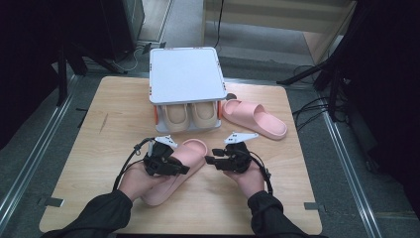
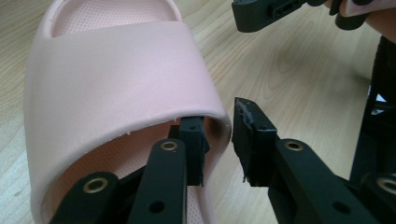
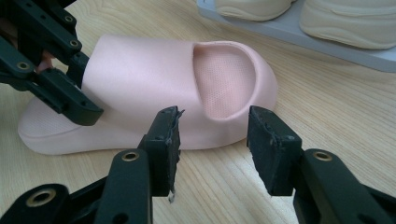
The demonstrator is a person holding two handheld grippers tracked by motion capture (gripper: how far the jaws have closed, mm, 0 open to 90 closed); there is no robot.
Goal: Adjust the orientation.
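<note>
Pink slide sandal (image 1: pixel 174 171) lies on the wooden desk (image 1: pixel 99 148) in front of me, toe end toward the shoe rack (image 1: pixel 184 74) and heel end toward my left hand (image 1: pixel 136 181). My left tongs (image 1: pixel 168 166) sit at the sandal's strap: in the left gripper view one jaw is tucked inside, under the strap's edge, and the other stands outside the sandal's side wall (image 2: pixel 219 116), so the wall sits between them. I see a gap between the outer pad and the wall, so the jaws are apart and not pressing on it.

My right tongs (image 1: pixel 214 161) hover just beside the sandal's toe end, pointing at it from the right. In the right gripper view their jaws are apart with nothing between them, and the sandal's open toe (image 3: pixel 224 79) shows beyond the gap, with the left tongs (image 3: pixel 60 93) at the strap on the far side.

A second pink slide sandal (image 1: pixel 255 118) lies on the desk to the right of the rack, just beside its base. The rack is a small white two-level stand at the back of the desk, and a pair of cream shoes (image 1: pixel 190 116) sits side by side on its lower level, under the white top plate.
</note>
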